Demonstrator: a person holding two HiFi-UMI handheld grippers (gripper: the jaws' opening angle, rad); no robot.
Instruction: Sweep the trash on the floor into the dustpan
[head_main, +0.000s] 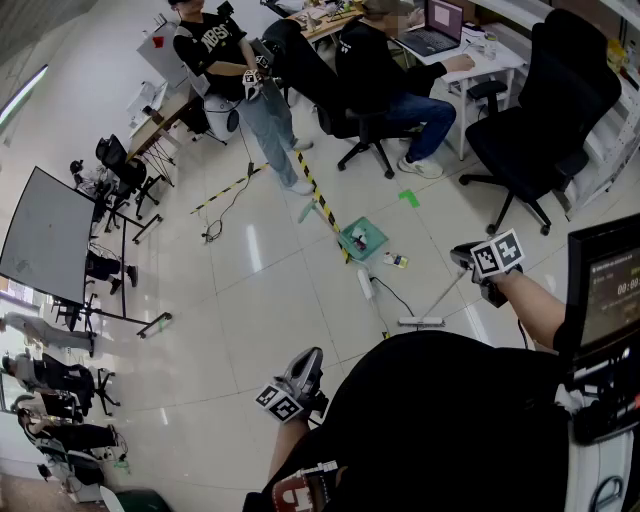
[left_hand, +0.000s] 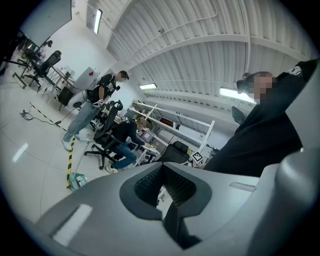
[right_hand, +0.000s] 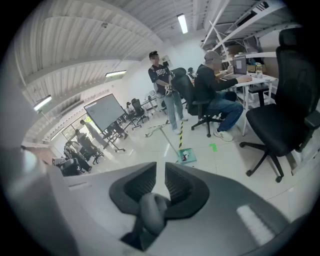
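A green dustpan (head_main: 362, 238) lies on the white floor beside a yellow-black tape line, with scraps inside it; its long handle leans up and away. It also shows in the right gripper view as the dustpan (right_hand: 186, 156). A small piece of trash (head_main: 396, 261) lies just right of it. My right gripper (head_main: 464, 257) is shut on the thin broom handle (head_main: 445, 298), whose flat head (head_main: 421, 322) rests on the floor nearer me. The handle's rounded end (right_hand: 152, 210) sits deep between the jaws of the right gripper (right_hand: 165, 167). My left gripper (head_main: 312, 356) hangs low at my side, holding nothing; on the left gripper (left_hand: 162, 169) the tips meet.
A white power strip (head_main: 366, 285) with a black cable lies between dustpan and broom. A person stands at the back (head_main: 245, 80); another sits on an office chair (head_main: 390, 75) at a desk. A black chair (head_main: 540, 130) stands right. A dark screen on a stand (head_main: 45, 235) is left.
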